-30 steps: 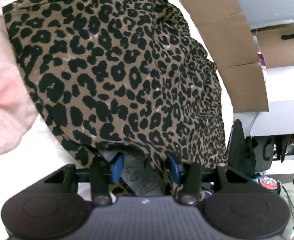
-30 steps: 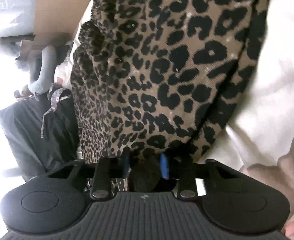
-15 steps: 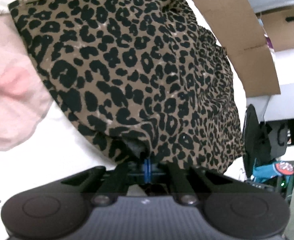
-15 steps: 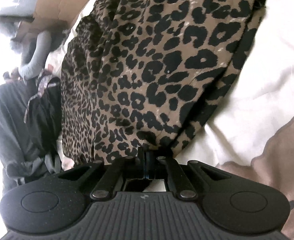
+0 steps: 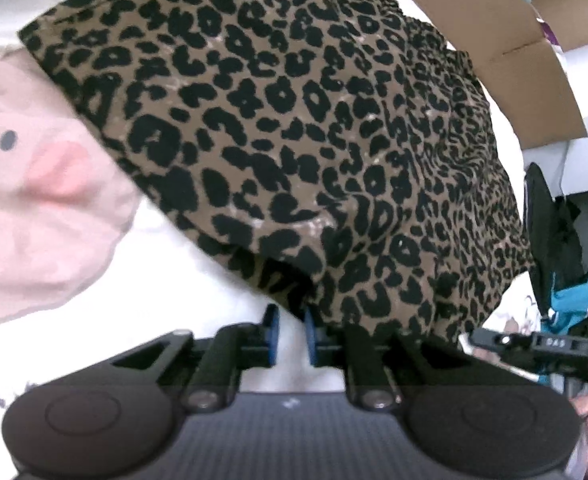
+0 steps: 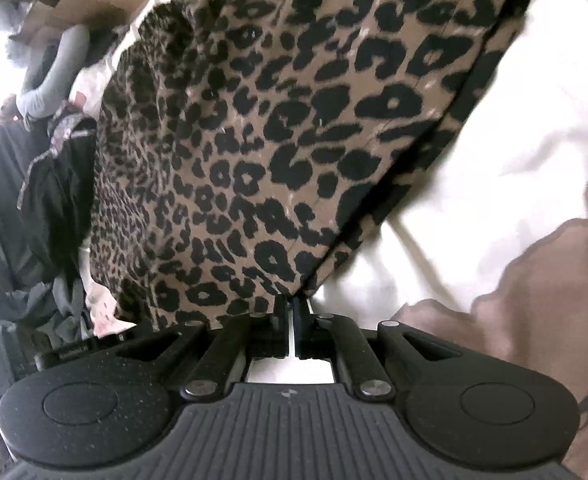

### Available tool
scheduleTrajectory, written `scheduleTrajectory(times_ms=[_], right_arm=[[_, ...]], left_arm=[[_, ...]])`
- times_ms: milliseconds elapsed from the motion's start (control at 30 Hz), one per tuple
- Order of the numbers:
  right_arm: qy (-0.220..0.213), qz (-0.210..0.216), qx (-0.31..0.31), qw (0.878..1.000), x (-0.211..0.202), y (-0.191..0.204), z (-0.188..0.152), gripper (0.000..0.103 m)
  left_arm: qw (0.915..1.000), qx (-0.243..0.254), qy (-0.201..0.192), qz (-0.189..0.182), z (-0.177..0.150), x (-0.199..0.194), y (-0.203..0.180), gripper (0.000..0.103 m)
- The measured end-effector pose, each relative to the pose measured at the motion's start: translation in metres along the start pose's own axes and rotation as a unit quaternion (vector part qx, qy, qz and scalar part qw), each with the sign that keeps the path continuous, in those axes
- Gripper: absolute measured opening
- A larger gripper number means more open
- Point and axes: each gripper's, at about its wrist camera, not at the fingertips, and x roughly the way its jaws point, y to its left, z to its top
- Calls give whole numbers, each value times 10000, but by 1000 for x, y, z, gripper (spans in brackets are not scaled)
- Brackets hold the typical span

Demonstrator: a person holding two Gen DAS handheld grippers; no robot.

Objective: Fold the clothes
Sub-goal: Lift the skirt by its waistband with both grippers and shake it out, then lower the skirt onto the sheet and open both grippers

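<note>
On the white bedsheet [image 5: 166, 280] lies the leopard-print garment [image 5: 294, 128], soft woven cloth with a folded hem. Left gripper [image 5: 291, 332] has just been opening; blue pads flank the hem's edge, nothing pinched. Right gripper [image 6: 292, 312] is clenched beside the garment's corner. Only the left view shows the pink bear print [image 5: 34, 184] beside the garment.

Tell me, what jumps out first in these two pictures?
A leopard-print garment fills both views, spread over a white sheet printed with a pink bear face. The right tool is shut at its near corner; the left tool, just opened a little, has no cloth between its blue pads.
</note>
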Motion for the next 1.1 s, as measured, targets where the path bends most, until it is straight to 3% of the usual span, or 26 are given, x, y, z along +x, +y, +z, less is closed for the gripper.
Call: scheduleTrajectory(times_ms=[67,167,600,1033,1100], right_arm=[[-169,-77,-252,9995,-13,6,1,7],[-543,-148,-377,9977,-33,5,2,38],[-1356,-701,-188,9881,-59,-22,19,39],[-2136,-994,-201,9716,-85,-37,49,40],[-2214,-1069,-183,9691,-85,-40,54,46]], left_arm=[[9999,74,-82,81,3,-9,0,38],[9991,90,-337,257,4,-23,7,48],[9907,-113,-868,1046,32,-51,38,52],[9794,-349,-1401,1413,52,-74,60,58],[9778,-353,-1465,1454,57,-75,64,58]])
